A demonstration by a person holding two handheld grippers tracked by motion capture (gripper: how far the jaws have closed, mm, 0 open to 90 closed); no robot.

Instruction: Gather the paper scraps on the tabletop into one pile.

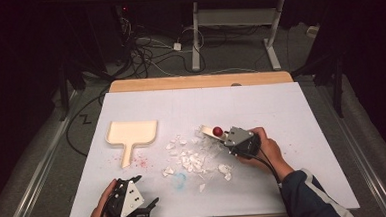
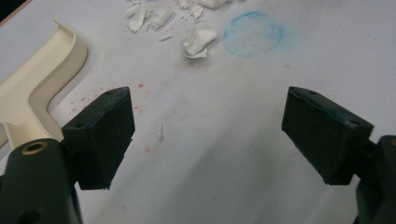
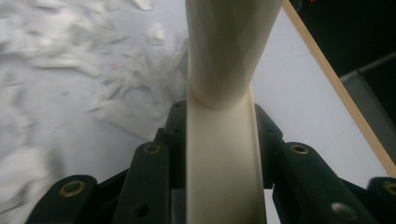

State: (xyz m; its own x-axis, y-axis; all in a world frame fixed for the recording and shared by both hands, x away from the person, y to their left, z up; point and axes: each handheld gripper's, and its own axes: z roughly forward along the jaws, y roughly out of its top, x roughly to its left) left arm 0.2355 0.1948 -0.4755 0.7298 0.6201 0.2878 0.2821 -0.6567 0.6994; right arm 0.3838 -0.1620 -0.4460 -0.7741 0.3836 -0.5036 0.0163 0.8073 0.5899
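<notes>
A cream dustpan [image 1: 132, 132] lies at the left of the white sheet, its handle toward me; its edge also shows in the left gripper view [image 2: 42, 79]. Several torn white paper scraps [image 1: 191, 158] [image 2: 198, 39] [image 3: 130, 79] are scattered at the middle. My right gripper [image 1: 228, 135] [image 3: 219, 126] is shut on the cream handle of a small brush [image 1: 209, 131] [image 3: 224, 70], low at the scraps' right edge; a red knob [image 1: 217, 131] sits on the brush. My left gripper [image 1: 148, 191] [image 2: 208, 130] rests near the front left edge, open with nothing between its fingers.
A blue ring mark [image 1: 179, 179] [image 2: 253, 33] and red specks [image 1: 141, 162] stain the sheet. The table's wooden far edge [image 1: 199, 81] borders the sheet. Beyond it are a desk frame [image 1: 237, 31] and floor cables [image 1: 148, 51].
</notes>
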